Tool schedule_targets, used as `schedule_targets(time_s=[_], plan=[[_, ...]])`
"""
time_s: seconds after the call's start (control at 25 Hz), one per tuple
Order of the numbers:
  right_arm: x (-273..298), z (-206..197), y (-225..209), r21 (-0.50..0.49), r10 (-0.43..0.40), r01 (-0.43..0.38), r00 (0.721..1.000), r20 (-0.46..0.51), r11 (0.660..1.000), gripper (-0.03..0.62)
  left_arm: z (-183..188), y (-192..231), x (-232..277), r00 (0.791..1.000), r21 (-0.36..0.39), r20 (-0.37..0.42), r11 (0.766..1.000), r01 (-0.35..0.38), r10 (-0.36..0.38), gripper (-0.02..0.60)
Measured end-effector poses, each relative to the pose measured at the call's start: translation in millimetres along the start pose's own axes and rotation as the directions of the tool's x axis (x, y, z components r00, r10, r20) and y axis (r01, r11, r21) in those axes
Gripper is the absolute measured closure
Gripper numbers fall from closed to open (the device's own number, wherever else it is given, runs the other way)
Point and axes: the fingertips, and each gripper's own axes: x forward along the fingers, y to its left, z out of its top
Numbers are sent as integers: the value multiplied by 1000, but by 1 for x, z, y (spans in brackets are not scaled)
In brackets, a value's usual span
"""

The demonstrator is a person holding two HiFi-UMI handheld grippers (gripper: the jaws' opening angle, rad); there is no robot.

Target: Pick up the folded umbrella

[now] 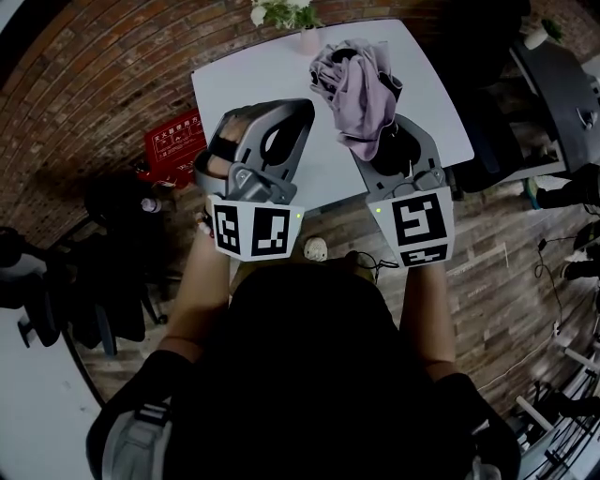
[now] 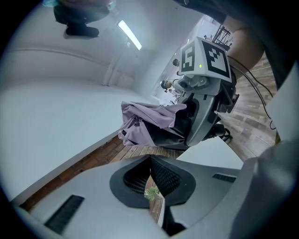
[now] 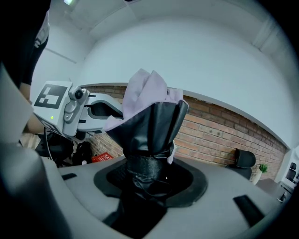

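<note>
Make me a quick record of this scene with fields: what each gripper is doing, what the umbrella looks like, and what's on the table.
right gripper: shut on the folded umbrella, clamped on its black wrapped end
folded umbrella: lilac outside, black lining, fabric loose and bunched, held over the table
left gripper: jaws together, nothing between them
table: white, with a potted plant at its far edge
floor: wood planks, red box beside the table

Lilac and black are being shown by the folded umbrella (image 1: 358, 92), white by the tabletop (image 1: 248, 77), red-brown brickwork by the wall (image 1: 94, 66).
</note>
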Motion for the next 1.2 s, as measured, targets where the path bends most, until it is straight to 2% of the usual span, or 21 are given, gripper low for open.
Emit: schedule_targets(time_s=[0.64, 0.8, 1.2], plan=[[1, 13, 6, -26, -64, 66, 997, 53, 998, 372, -6, 8, -11, 1000, 1, 9, 1000, -13, 13, 568], [-1, 15, 4, -63, -89, 92, 995, 54, 994, 373, -3, 9, -11, 1000, 1, 18, 1000, -18, 18, 568], [-1, 15, 3, -81, -93, 97, 994, 57, 992, 372, -1, 10, -12, 1000, 5, 16, 1000, -18, 18, 568]])
